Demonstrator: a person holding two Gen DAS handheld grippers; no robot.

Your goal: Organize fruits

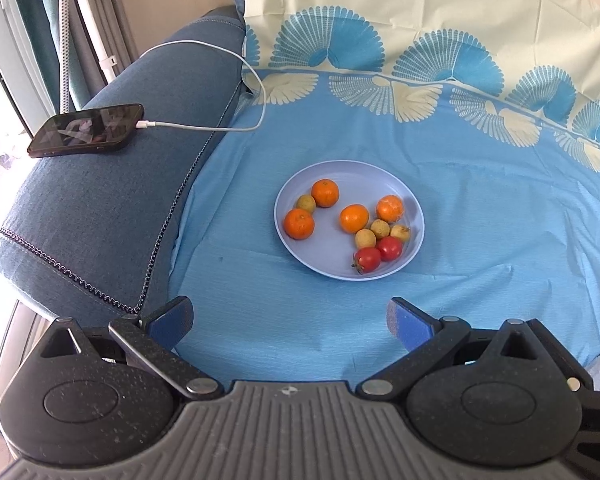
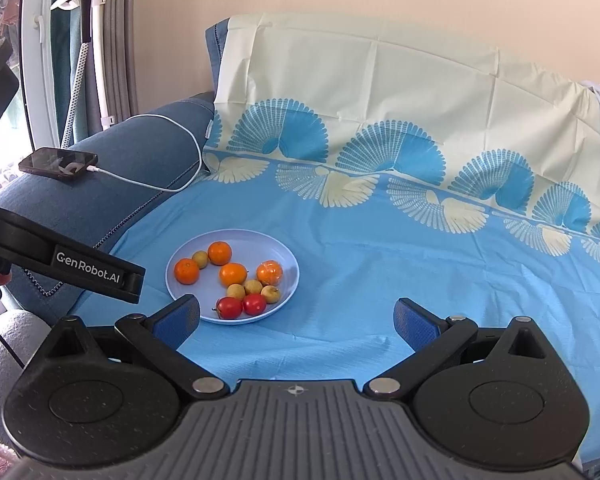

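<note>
Where fruit mixes, plate, oranges, tomatoes

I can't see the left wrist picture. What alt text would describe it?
A plate of oranges, small tan fruits and two red fruits sits on a blue cloth. The open left claw hovers in front; a charging phone lies on the armrest.

We can't really read the phone screen, and the left gripper runs off the frame's edge.
</note>
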